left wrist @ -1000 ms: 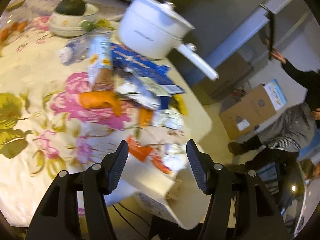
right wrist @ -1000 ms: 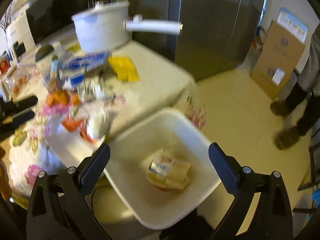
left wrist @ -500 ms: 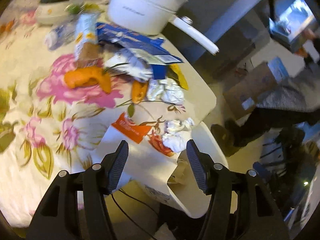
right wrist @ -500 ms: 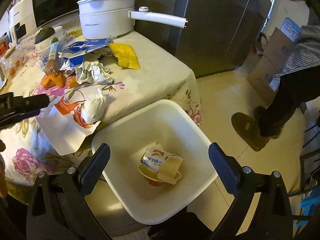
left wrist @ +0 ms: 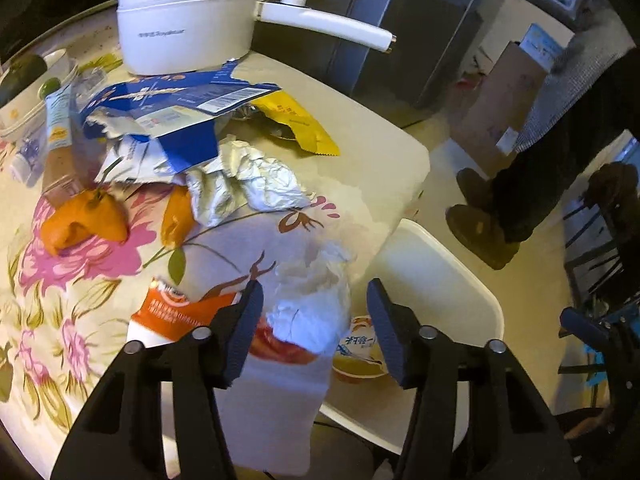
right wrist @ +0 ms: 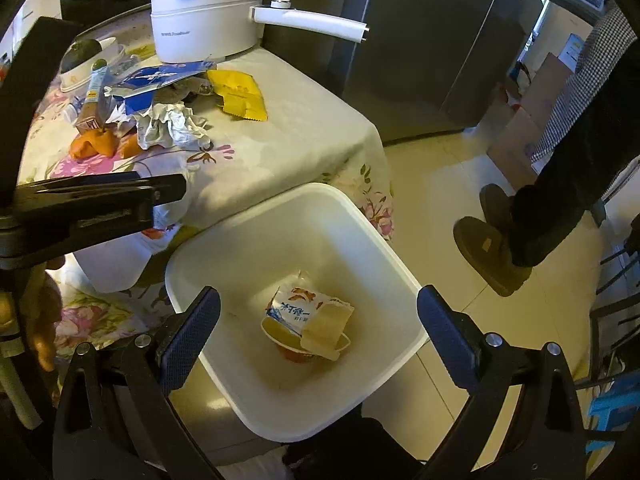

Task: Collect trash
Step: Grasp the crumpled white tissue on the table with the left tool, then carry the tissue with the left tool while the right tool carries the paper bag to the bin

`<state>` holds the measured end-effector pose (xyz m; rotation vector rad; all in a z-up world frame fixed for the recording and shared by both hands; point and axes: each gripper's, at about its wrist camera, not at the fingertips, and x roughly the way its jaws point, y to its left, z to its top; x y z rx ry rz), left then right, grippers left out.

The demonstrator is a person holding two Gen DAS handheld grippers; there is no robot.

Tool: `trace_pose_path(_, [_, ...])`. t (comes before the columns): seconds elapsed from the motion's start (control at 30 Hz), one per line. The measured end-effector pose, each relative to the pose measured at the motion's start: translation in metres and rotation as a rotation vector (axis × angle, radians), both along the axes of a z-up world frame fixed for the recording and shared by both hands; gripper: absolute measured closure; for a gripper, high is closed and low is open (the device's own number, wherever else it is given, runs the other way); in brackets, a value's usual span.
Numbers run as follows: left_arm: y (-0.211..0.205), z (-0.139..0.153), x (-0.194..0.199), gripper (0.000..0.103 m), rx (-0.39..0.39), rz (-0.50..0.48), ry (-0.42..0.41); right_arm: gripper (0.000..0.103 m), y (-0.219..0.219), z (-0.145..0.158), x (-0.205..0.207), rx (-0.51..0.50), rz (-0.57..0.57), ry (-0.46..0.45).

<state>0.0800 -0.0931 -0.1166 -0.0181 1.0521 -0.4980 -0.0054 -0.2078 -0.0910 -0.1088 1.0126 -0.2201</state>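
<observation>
A crumpled white tissue lies on an orange-and-white wrapper that hangs over the table's edge. My left gripper has the tissue between its jaws, which are closing. A gap shows on both sides, so the pads are not pressing on it. From the right wrist view, the left gripper reaches in from the left above that edge. A white bin stands against the table, with a noodle cup and its lid inside. My right gripper hangs open above the bin, holding nothing.
Further back on the floral tablecloth lie crumpled foil, orange peel, a blue carton and a yellow packet. A white pot has its long handle sticking out right. A person's legs and cardboard boxes occupy the floor at right.
My left gripper came down and toward the table's edge, rolling as it went; the tissue now sits between its slightly narrower jaws. The right gripper stayed over the bin. The person stepped closer.
</observation>
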Motion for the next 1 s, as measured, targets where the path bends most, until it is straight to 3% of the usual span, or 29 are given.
trace_pose_path(0.13, [-0.009,-0.010,0.009,0.074,0.022,-0.021,0.009,0.008,0.011,-0.005,0.003,-0.025,0.024,0.013])
trace_pose_path(0.27, [0.002,-0.014,0.013,0.082,-0.012,-0.005,-0.002,0.008,0.019,-0.010,0.007,-0.026,0.035,0.030])
trace_pose_path(0.63, [0.070,0.031,-0.002,0.085,-0.131,0.090,-0.114,0.008,0.060,-0.013,0.028,-0.010,0.116,0.035])
trace_pose_path(0.83, [0.142,0.069,-0.013,0.085,-0.234,0.223,-0.154,0.008,0.110,-0.010,0.035,-0.101,0.272,-0.020])
trace_pose_path(1.0, [0.188,0.090,-0.026,0.085,-0.305,0.301,-0.174,0.008,0.145,-0.013,0.040,-0.114,0.400,-0.006])
